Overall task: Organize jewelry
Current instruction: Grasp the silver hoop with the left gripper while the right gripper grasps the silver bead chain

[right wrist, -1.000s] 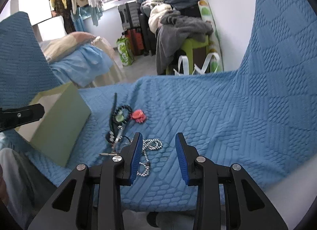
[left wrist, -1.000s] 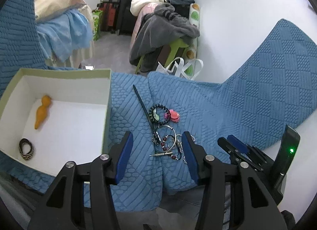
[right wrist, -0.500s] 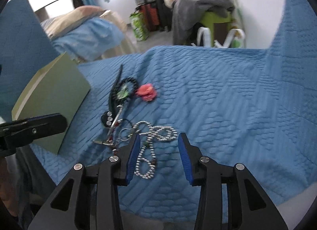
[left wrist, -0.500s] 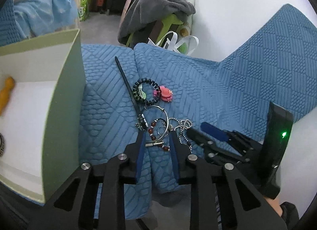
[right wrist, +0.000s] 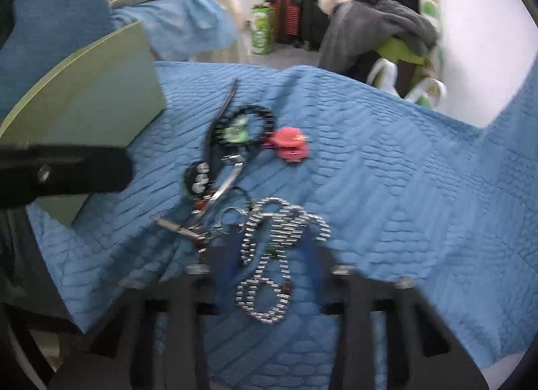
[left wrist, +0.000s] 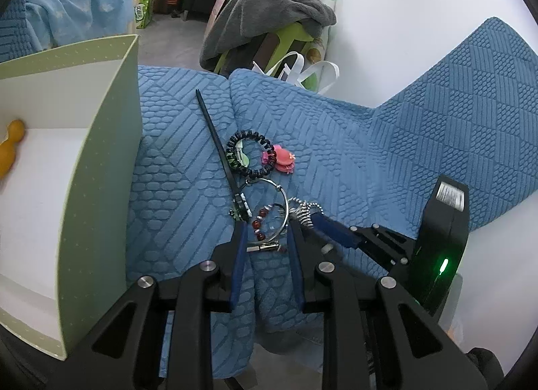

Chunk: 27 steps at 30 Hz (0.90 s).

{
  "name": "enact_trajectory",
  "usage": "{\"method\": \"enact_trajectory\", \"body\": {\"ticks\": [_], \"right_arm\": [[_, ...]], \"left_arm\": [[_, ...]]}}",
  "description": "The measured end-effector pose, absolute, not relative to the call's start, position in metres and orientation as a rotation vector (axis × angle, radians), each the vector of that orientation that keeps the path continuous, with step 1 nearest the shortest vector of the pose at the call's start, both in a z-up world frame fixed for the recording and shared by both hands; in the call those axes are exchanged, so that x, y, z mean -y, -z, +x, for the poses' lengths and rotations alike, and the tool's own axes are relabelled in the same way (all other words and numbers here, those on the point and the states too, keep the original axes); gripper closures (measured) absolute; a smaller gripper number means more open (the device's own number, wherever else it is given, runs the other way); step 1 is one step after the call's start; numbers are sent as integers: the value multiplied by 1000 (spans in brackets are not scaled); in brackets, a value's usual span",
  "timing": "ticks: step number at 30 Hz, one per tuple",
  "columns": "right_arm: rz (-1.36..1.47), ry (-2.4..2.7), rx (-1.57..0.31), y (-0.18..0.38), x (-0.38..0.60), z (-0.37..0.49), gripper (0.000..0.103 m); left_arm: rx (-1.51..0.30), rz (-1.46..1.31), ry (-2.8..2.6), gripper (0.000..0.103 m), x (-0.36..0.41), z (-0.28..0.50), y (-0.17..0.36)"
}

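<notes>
My left gripper (left wrist: pixel 264 238) straddles the red-beaded silver bangle (left wrist: pixel 269 211), fingers parted, gripping nothing. My right gripper (right wrist: pixel 269 255), blurred, spreads around the silver ball-chain necklace (right wrist: pixel 269 265) on the blue quilted cover (right wrist: pixel 386 188).

Cloth, metal, plastic and card

The blanket (left wrist: pixel 336 141) is a matt blue quilted cloth with a raised pattern. The chain (right wrist: pixel 269 255) is made of shiny metal beads, and the bangle (left wrist: pixel 280 198) is smooth polished metal with glossy red beads. The box (left wrist: pixel 101 161) looks like matt card, green outside and white inside. The flower clip (left wrist: pixel 280 161) looks like pink plastic.
</notes>
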State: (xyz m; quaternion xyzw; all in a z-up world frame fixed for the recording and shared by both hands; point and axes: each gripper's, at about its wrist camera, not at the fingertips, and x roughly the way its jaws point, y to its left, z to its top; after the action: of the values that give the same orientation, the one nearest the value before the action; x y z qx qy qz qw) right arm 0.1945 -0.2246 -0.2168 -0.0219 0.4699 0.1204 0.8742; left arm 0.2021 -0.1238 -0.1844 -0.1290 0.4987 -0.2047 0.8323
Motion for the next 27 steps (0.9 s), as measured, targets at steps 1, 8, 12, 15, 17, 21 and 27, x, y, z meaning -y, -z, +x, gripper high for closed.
{"method": "enact_trajectory", "body": {"ticks": [1, 8, 12, 15, 17, 21, 27], "right_arm": [[20, -255, -996, 218, 233, 197, 94], [167, -195, -953, 208, 267, 192, 94], [227, -170, -936, 205, 285, 187, 94], [249, -155, -930, 203, 291, 185, 94], [257, -147, -912, 198, 294, 184, 94], [271, -138, -884, 192, 301, 180, 94], [285, -145, -861, 184, 307, 173, 94]], "left_arm": [[-1058, -271, 435, 78, 124, 202, 185], [-1043, -239, 459, 78, 133, 199, 185], [-1043, -237, 485, 78, 141, 203, 188], [-1050, -224, 498, 78, 149, 208, 193], [-1057, -202, 496, 78, 156, 210, 197], [-1055, -157, 502, 78, 167, 213, 203], [-1062, -85, 460, 78, 179, 224, 215]]}}
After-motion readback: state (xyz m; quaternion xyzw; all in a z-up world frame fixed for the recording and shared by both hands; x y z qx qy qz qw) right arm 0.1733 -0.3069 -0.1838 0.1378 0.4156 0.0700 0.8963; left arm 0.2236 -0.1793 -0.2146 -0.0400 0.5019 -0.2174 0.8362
